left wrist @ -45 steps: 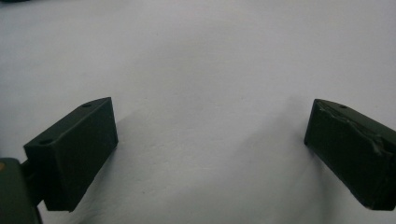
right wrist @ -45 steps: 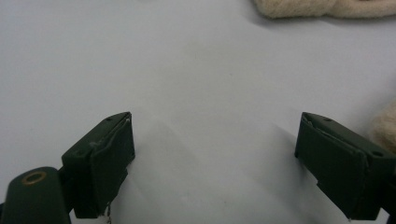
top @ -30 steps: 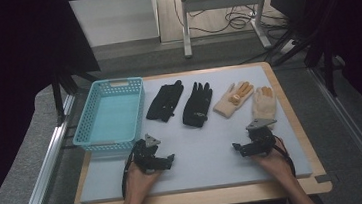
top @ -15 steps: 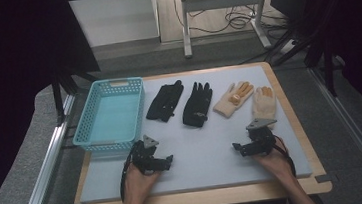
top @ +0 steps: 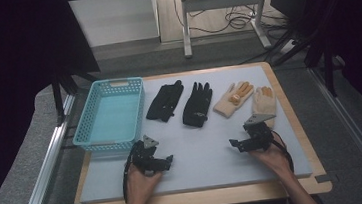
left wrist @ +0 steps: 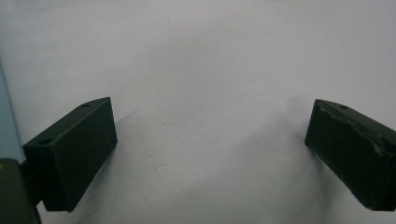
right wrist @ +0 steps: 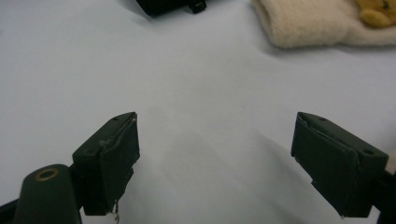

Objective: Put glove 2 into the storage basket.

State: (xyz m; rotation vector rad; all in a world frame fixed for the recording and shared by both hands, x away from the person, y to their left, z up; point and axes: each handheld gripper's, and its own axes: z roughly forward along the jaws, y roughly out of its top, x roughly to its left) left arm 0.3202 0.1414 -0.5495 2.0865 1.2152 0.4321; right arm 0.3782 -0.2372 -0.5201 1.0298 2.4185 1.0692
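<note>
Two black gloves [top: 165, 101] [top: 197, 104] and two cream gloves [top: 234, 98] [top: 263, 101] lie in a row on the far half of the grey mat [top: 200, 165]. My left gripper [top: 167, 159] rests on the mat in front of the blue basket [top: 112, 113], its jaws wide apart, open and empty [left wrist: 210, 154]. My right gripper [top: 233, 143] sits near the right cream glove, open [right wrist: 215, 158], its jaws having just been closing slightly with nothing between them. Past its jaws I see a cream glove's cuff [right wrist: 313, 21] and a black glove's edge [right wrist: 168, 5].
The basket, with nothing in it, stands at the mat's far left corner. The mat lies on a wooden tabletop [top: 203, 198] with metal rails [top: 45, 170] alongside. A metal stand [top: 219, 0] and cables lie on the floor beyond.
</note>
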